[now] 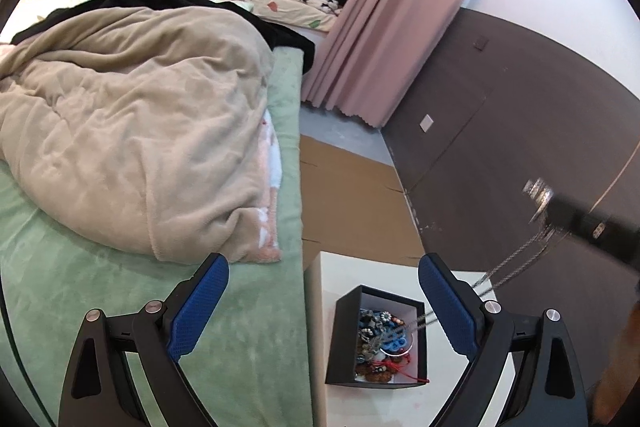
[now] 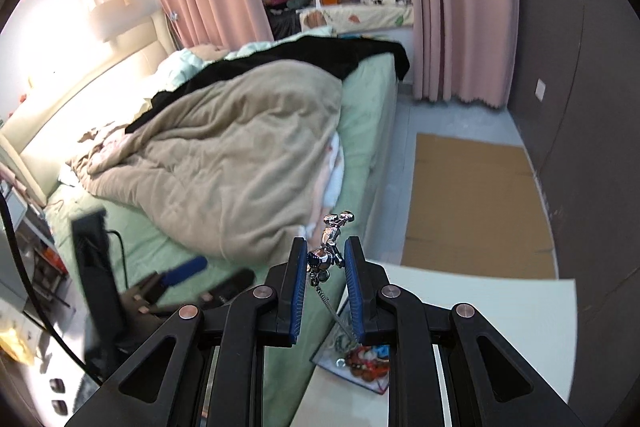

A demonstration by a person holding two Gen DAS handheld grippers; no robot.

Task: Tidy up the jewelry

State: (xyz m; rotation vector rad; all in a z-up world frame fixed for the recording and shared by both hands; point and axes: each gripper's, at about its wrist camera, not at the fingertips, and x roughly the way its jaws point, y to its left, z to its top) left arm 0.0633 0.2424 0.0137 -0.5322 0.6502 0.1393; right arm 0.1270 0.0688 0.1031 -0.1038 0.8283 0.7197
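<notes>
A small black box (image 1: 343, 339) full of mixed jewelry sits on a white table (image 1: 400, 275). My left gripper (image 1: 324, 307) hangs open above it, blue pads wide apart and nothing between them. My right gripper (image 2: 326, 247) is shut on a silver figure-shaped pendant (image 2: 330, 237). The pendant's chain (image 2: 334, 315) hangs down toward the box (image 2: 360, 363). In the left wrist view the right gripper (image 1: 554, 211) is a blur at the right, and the chain (image 1: 512, 263) runs from it down into the box. The left gripper (image 2: 212, 277) shows blurred over the bed.
A bed with a green sheet (image 1: 100, 287) and a beige blanket (image 1: 140, 131) lies left of the table. Cardboard (image 1: 352, 195) covers the floor beyond it. Dark wall panels (image 1: 500, 115) rise on the right, pink curtains (image 1: 384, 27) behind.
</notes>
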